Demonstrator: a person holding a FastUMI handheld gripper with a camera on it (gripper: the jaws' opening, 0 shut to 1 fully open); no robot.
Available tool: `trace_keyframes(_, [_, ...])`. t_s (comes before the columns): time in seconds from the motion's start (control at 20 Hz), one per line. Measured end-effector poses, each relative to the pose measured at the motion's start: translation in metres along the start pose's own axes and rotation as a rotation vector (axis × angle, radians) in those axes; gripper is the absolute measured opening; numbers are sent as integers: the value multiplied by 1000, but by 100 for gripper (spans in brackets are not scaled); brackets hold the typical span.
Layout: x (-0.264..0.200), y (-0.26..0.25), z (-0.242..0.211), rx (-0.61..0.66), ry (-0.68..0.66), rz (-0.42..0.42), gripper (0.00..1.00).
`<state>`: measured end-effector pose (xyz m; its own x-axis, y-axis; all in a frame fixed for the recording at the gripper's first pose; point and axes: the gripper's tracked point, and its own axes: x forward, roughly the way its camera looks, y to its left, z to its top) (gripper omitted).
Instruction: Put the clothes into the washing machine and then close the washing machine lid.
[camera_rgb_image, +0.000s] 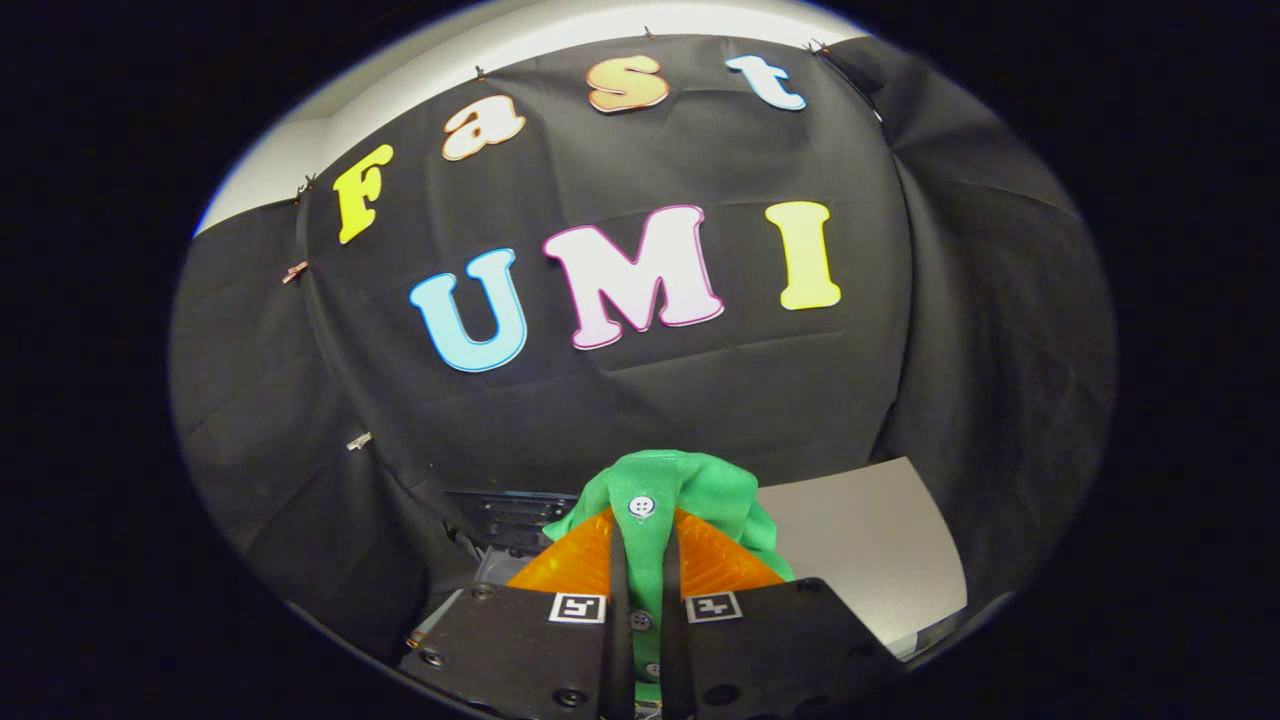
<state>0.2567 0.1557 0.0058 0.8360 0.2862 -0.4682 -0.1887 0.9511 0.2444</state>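
**Holding the green garment up off the table**

Looking along the fingers in the gripper view, I see my gripper (640, 560) nearly closed, both fingers pressing a fold of the green garment (690, 490) between them. A white button (641, 506) sits on the placket just past the fingertips, and the cloth bunches up above and to the right of them. Beyond lies a pale grey surface (880, 550) to the right and the black cloth wall (700, 400) behind.
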Motion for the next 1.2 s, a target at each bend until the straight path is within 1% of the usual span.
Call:
trace_keyframes(0.15, [12,49,-10,-26,13,28,14])
trace_keyframes(0.25, [24,84,-26,-42,30,57,14])
trace_keyframes(0.45, [51,146,-67,-33,80,121,14])
trace_keyframes(0.6, [76,178,-102,-16,114,151,14])
trace_keyframes(0.8, [119,197,-151,-39,136,139,14])
trace_keyframes(1.0, [160,195,-206,-56,182,106,14])
trace_keyframes(1.2, [203,190,-254,-59,179,74,14])
